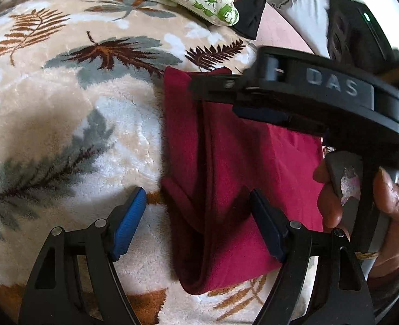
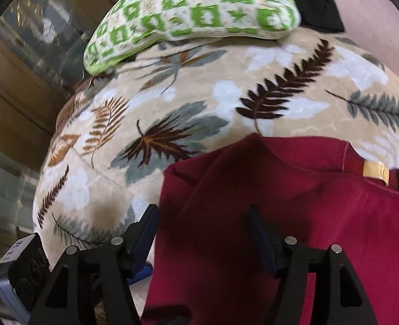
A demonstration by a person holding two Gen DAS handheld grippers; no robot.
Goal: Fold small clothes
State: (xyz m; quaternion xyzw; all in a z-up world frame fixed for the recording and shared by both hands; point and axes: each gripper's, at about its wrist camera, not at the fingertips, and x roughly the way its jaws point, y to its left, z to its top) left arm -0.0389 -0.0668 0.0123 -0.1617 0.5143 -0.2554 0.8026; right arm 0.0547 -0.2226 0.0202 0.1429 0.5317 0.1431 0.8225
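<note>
Across most of both frames: a leaf-print blanket (image 1: 64, 108) with a dark red garment (image 1: 226, 176) lying on it.

The blanket is easily the biggest thing here, beige plush with fern shapes. The red garment sits center to lower right in both views, partly folded over itself, with a gold tag (image 2: 375, 172) at the right edge of the right wrist view. A green-and-white pillow (image 2: 194, 8) is along the top. The left gripper (image 1: 199, 222) is spread wide over the garment's left edge, gripping nothing. The right gripper (image 2: 202, 233) is released too, over the cloth.
</note>
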